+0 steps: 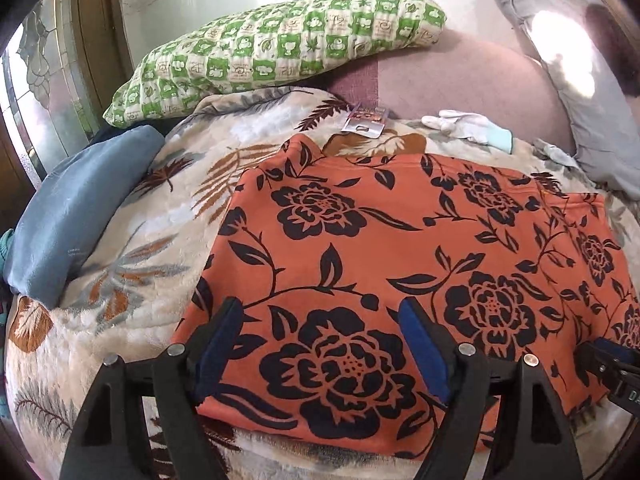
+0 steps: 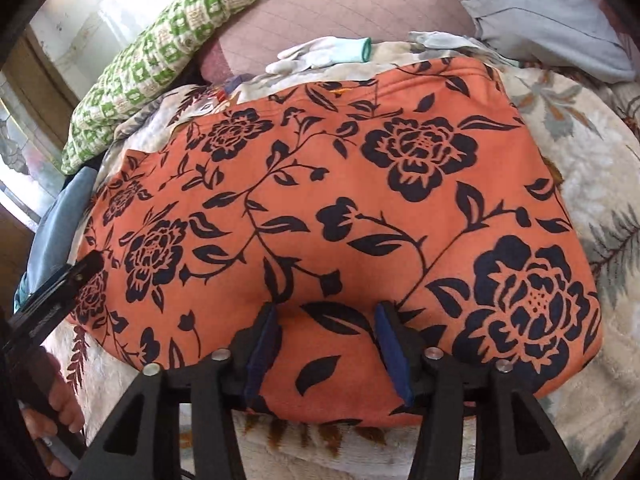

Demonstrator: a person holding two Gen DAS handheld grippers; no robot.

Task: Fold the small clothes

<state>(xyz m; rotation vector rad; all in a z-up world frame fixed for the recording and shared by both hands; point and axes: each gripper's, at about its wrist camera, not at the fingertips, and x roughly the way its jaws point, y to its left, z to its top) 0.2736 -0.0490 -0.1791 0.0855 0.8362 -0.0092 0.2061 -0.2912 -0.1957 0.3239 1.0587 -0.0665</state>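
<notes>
An orange garment with black flowers [image 1: 400,248] lies folded flat on a floral blanket [image 1: 132,264]; it also shows in the right wrist view [image 2: 328,216]. My left gripper [image 1: 320,320] is open, its blue-padded fingers [image 1: 218,344] spread wide over the garment's near left edge. My right gripper [image 2: 326,320] is open over the garment's near edge, with its fingers [image 2: 390,352] apart. Neither gripper holds cloth. The right gripper's tip shows at the left view's right edge [image 1: 612,364]; the left gripper shows at the right view's left edge [image 2: 68,280].
A green checked pillow [image 1: 276,44] lies at the back. A blue folded cloth [image 1: 72,208] lies at the left. A white glove [image 1: 468,126] and a small packet [image 1: 366,120] lie behind the garment. A grey pillow [image 1: 592,120] lies at the right.
</notes>
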